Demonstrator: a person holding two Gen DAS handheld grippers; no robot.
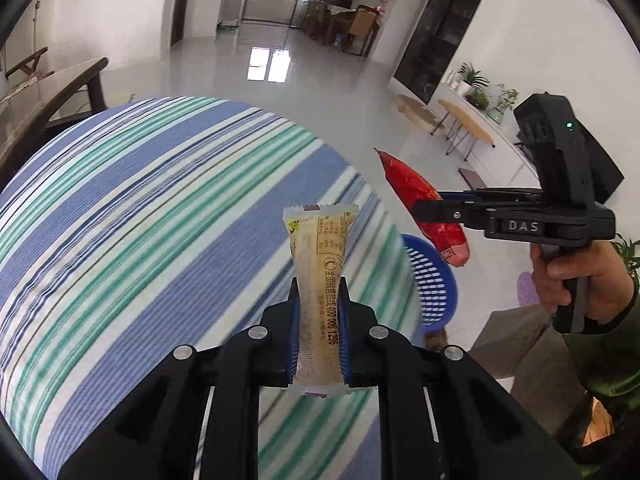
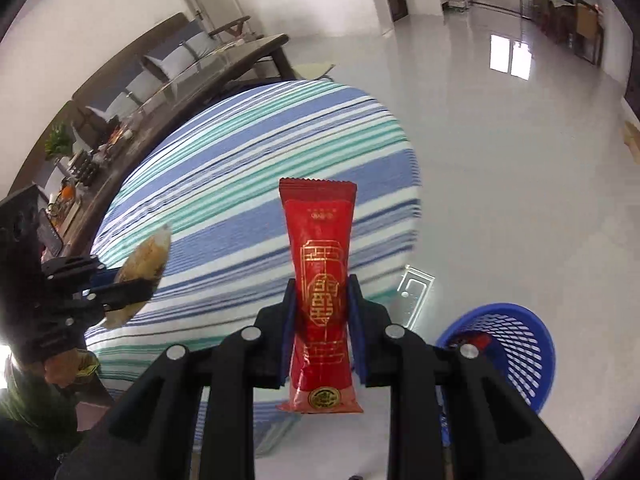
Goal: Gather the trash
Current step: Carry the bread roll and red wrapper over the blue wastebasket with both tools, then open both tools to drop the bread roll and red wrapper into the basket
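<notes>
My left gripper (image 1: 319, 292) is shut on a beige snack wrapper (image 1: 318, 264), which stands up between its blue pads above the striped cloth (image 1: 140, 208). My right gripper (image 2: 322, 286) is shut on a red snack wrapper (image 2: 320, 248) with gold print. In the left wrist view the right gripper (image 1: 424, 208) holds the red wrapper (image 1: 412, 188) above the blue basket (image 1: 434, 284). In the right wrist view the left gripper (image 2: 132, 288) carries the beige wrapper (image 2: 144, 264) at the left, over the cloth's edge. The blue basket (image 2: 516, 348) stands on the floor at lower right, with something red inside.
A blue, green and white striped cloth (image 2: 260, 184) covers the round surface below both grippers. A long dark table (image 2: 180, 84) with clutter runs along the left. A person's hand (image 1: 576, 280) grips the right tool. Glossy grey floor (image 2: 500, 160) stretches beyond, with small tables (image 1: 464, 124) by the wall.
</notes>
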